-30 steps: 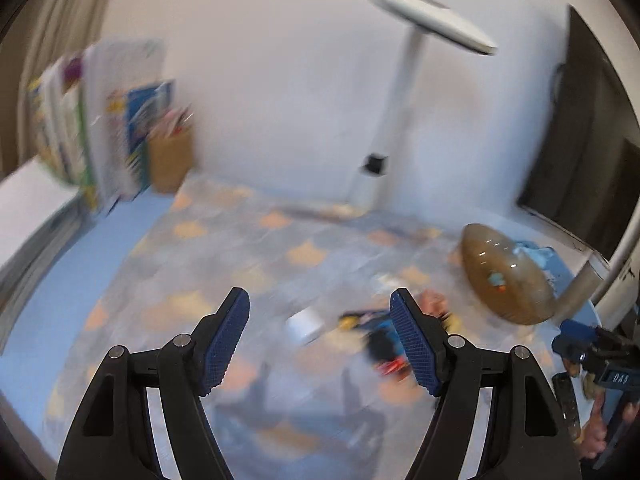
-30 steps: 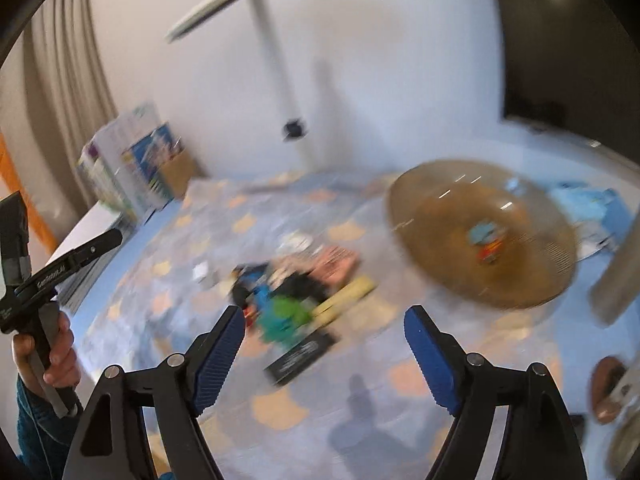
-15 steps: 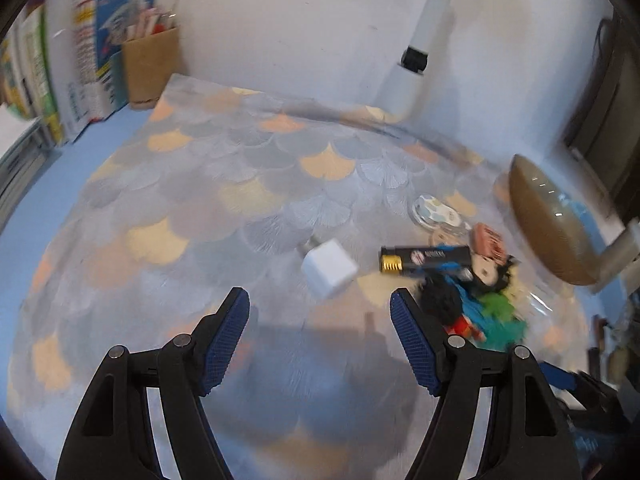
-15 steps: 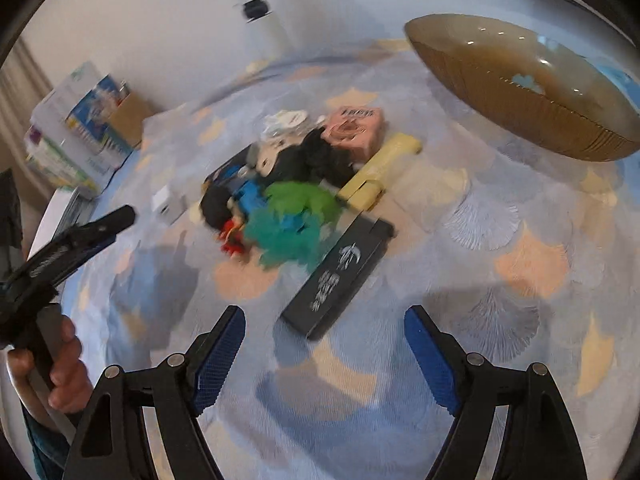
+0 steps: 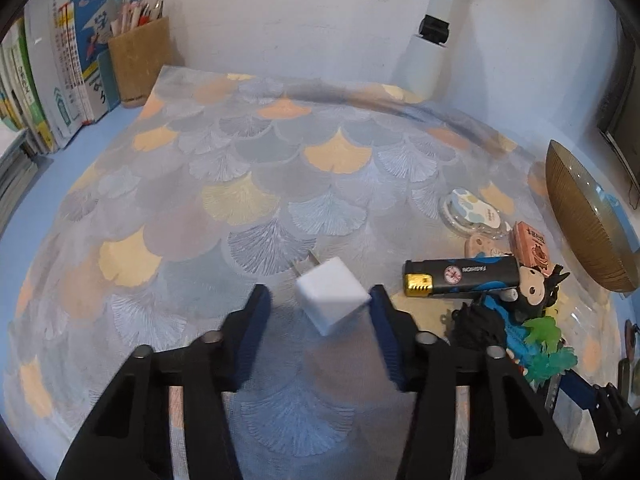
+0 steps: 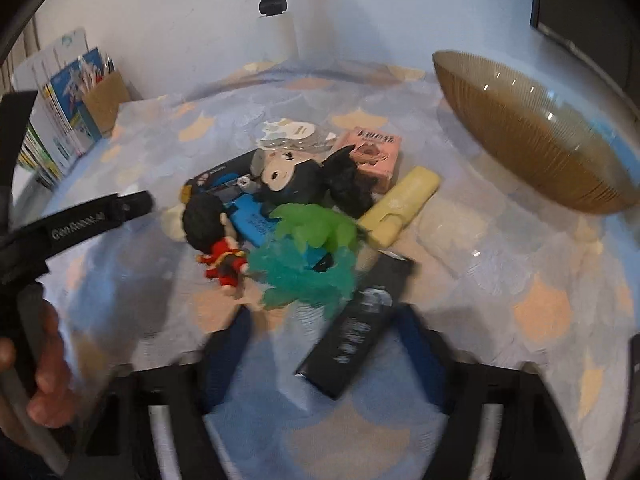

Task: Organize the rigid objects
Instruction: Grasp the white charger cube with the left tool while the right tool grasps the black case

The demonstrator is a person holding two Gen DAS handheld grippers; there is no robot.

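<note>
White charger cube (image 5: 331, 299) between blurred left hand-held gripper (image 5: 318, 308) pads; contact unclear.

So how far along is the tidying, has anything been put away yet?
Nothing looks sorted yet: the brown bowl appears empty. In hand: the left claw is open around the white charger cube, and the right claw is open around the black box. The toy pile is left.
</note>
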